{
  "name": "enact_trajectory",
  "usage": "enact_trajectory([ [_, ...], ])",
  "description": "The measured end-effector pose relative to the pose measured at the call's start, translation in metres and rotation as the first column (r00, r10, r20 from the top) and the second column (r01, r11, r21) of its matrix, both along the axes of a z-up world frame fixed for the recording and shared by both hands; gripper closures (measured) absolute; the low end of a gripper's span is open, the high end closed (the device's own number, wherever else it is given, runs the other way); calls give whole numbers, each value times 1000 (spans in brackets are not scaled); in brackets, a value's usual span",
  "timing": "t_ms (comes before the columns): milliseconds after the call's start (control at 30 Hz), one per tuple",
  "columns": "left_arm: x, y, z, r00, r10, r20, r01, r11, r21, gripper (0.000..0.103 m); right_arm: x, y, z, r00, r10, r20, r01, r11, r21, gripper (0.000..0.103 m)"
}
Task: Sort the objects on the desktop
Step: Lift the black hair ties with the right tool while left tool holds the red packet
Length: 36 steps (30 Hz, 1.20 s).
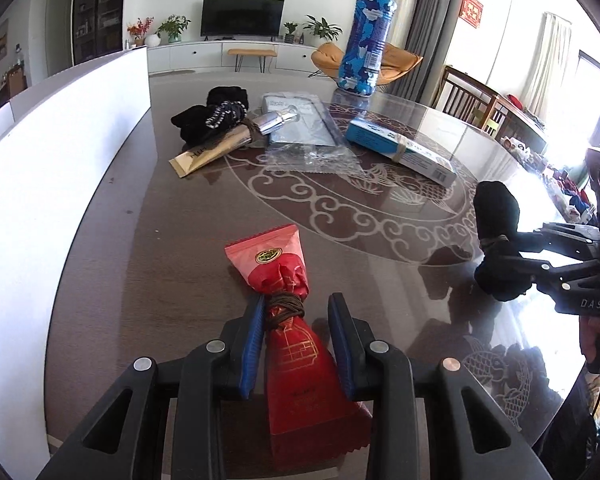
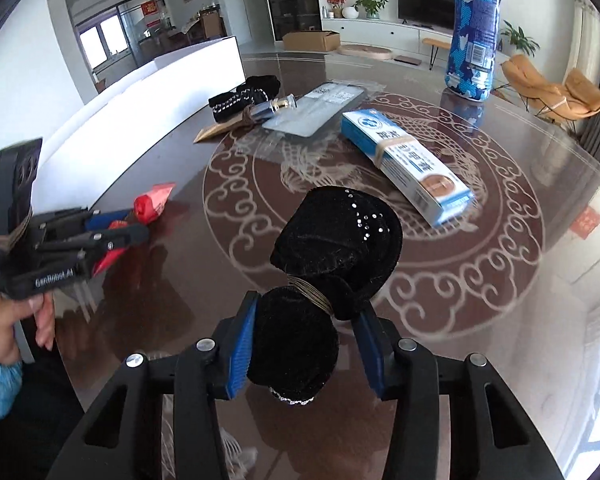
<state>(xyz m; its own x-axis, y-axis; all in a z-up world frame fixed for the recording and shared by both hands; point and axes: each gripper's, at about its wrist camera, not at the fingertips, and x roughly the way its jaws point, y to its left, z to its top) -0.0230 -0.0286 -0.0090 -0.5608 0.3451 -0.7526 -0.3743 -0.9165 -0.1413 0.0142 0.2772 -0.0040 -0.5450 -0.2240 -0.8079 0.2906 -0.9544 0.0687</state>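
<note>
Fingers first: the left gripper (image 1: 296, 340) has its blue pads (image 1: 251, 344) set either side of the red packet (image 1: 296, 336), just behind the brown cord tied round its waist. The left pad looks to be touching the foil, while a gap shows at the right pad, so I judge the grip not yet firm. The right gripper (image 2: 304, 344) holds the black velvet pouch (image 2: 332, 264) with both pads pressed into its lower lobe, just below the band that pinches it in two; that hold looks secure.

The red packet lies near the tabletop's near edge, towards the long white box (image 1: 60, 152) that runs along the left edge. The pouch sits over the patterned middle of the tabletop (image 2: 500, 312); whether it is lifted or resting I cannot tell.

To do this step well, the left fingers should close squarely on the packet close to the cord, where the bundle is thickest and least likely to slip; soft foil will crumple, so light pressure is enough. Each item should be raised straight up before it travels, since the two grippers are near one another and could collide.

Further out, towards the far edge, lie a second black pouch (image 1: 210, 114), a gold packet (image 1: 208, 152) bound to a silver tube (image 1: 278, 120), a clear-wrapped grey pack (image 1: 300, 128), a banded blue box (image 2: 404, 160) and an upright blue patterned bottle (image 1: 366, 36), all yet to be sorted.
</note>
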Motion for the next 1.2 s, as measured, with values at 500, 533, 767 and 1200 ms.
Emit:
enact_trajectory([
  [500, 2, 23, -9, 999, 53, -7, -53, 988, -144, 8, 5, 16, -23, 982, -186, -21, 187, 982, 13, 2],
  [533, 2, 26, -10, 999, 42, -3, -42, 987, -157, 2, 3, 12, -24, 982, -191, -18, 191, 980, 46, 0],
  [767, 2, 27, -10, 1000, 22, 14, -20, 987, -157, 0, 1, 9, -27, 981, -193, -17, 194, 978, 74, 0],
  [1200, -21, 37, -7, 991, -46, 126, 72, 975, -208, 5, -13, 24, -17, 978, -160, 131, 159, 987, 15, 3],
])
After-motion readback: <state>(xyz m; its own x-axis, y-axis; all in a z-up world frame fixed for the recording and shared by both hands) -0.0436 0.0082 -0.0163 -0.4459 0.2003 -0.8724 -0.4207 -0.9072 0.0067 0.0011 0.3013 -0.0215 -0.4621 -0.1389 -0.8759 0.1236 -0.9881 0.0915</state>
